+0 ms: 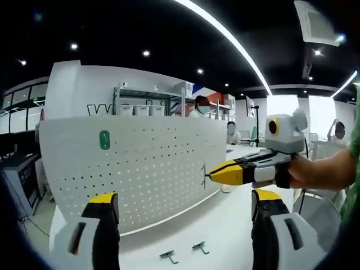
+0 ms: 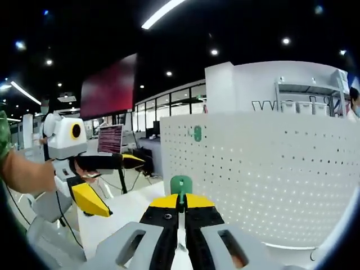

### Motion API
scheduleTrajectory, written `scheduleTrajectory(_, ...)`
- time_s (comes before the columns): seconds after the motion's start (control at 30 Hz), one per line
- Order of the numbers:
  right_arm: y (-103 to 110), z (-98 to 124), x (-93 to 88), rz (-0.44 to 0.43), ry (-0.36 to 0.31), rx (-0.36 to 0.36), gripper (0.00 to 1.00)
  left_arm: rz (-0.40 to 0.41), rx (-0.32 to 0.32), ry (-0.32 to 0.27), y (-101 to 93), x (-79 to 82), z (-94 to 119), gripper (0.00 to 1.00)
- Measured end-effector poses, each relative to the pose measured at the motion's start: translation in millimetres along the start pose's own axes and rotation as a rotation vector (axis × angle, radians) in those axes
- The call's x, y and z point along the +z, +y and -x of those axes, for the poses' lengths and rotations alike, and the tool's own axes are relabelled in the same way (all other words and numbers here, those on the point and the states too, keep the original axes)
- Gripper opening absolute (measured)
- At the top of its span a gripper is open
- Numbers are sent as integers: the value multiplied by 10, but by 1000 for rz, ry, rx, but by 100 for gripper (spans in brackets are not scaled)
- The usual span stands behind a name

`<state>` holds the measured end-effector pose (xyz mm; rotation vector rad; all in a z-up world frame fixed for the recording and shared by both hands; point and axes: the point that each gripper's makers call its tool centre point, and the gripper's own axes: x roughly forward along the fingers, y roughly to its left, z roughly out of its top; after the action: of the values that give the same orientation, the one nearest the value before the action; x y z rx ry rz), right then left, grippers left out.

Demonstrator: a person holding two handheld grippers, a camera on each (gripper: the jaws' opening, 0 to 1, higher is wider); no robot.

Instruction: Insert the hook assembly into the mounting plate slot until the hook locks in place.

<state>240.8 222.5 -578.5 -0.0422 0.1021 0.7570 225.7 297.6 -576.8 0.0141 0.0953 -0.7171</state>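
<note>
right gripper (image 2: 181, 207) clamping green hook (image 2: 181, 185), white pegboard (image 1: 140, 163) upright

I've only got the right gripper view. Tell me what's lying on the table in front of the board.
Observer: Two small grey metal hooks lie loose on the white table, in front of the white perforated mounting board.
Operator: Report the left gripper's jaws from its own camera.
Observer: The left gripper is open, with nothing between its jaws.
Operator: Say where my tip sits against the board.
Observer: The right gripper, shut on the green plastic piece, has its tip at the board's right-hand edge in the left gripper view, in the lower part. I cannot tell whether it touches.
</note>
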Motion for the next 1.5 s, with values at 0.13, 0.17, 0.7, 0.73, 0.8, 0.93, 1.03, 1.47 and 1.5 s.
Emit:
scheduleTrajectory(0.13, 21, -61, 80, 7, -7, -3, 1, 7, 11, 0, 138, 56, 126, 100)
scheduleTrajectory(0.17, 25, -75, 98, 8, -10, -5, 1, 12, 16, -3, 163, 71, 149, 100)
scheduleTrajectory(0.7, -166, -359, 468, 32, -48, -137, 1, 49, -75, 51, 111, -9, 98, 100)
scheduleTrajectory(0.73, -177, -388, 489, 34, -50, -146, 1, 48, -84, 58, 100, -15, 95, 99)
scheduleTrajectory(0.8, -209, -461, 529, 57, -53, -181, 1, 43, -91, 58, 102, -11, 96, 99)
scheduleTrajectory(0.93, -275, -590, 576, 85, -49, -247, 1, 72, -95, 48, 189, 1, 133, 99)
scheduleTrajectory(1.03, -308, -661, 635, 92, -58, -282, 1, 62, -91, 50, 222, -8, 157, 98)
scheduleTrajectory(1.47, -393, -981, 872, 86, -59, -404, 1, 64, -107, 60, 267, -111, 279, 95)
scheduleTrajectory(1.5, -411, -1004, 891, 86, -61, -410, 1, 68, -107, 58, 269, -116, 285, 95)
